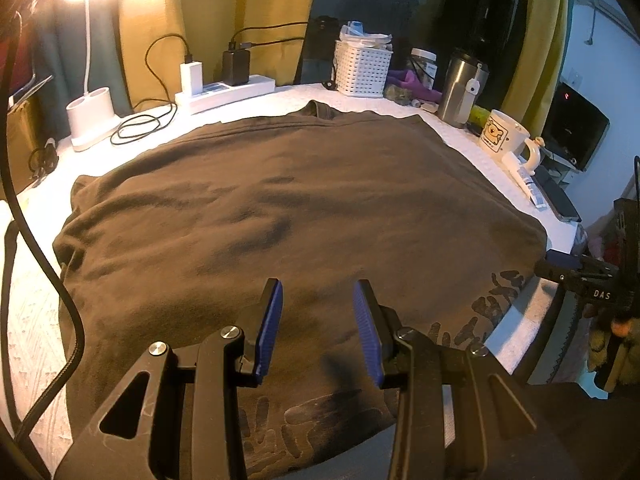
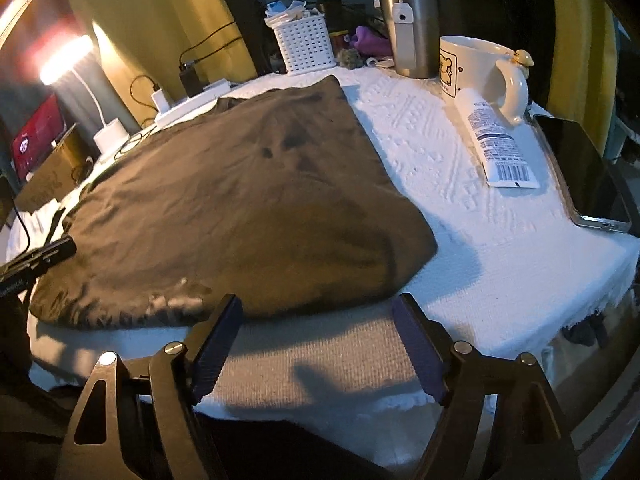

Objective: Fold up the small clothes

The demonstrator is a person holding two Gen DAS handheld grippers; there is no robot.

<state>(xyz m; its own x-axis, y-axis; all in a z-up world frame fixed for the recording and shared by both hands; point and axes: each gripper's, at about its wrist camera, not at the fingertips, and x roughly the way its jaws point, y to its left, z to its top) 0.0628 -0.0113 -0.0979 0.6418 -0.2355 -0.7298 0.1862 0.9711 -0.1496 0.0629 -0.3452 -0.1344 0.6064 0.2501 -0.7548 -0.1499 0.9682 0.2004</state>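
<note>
A dark brown T-shirt (image 1: 300, 200) lies spread flat on the white textured table cover (image 1: 32, 320), collar toward the far side and a dark print along the near hem. My left gripper (image 1: 318, 292) hovers over the near hem, open, its blue pads apart with nothing between them. In the right wrist view the shirt (image 2: 240, 180) fills the left and middle. My right gripper (image 2: 318, 304) stands open just before the shirt's near right corner, with only the cover (image 2: 460, 200) under it. Its tip also shows at the shirt's right edge in the left wrist view.
Along the far edge stand a lamp base (image 1: 90, 116), a power strip (image 1: 224, 94) with chargers and cables, a white basket (image 1: 362, 72) and a steel tumbler (image 2: 412, 28). A mug (image 2: 476, 68), a tube (image 2: 496, 148) and a phone (image 2: 588, 176) lie on the right.
</note>
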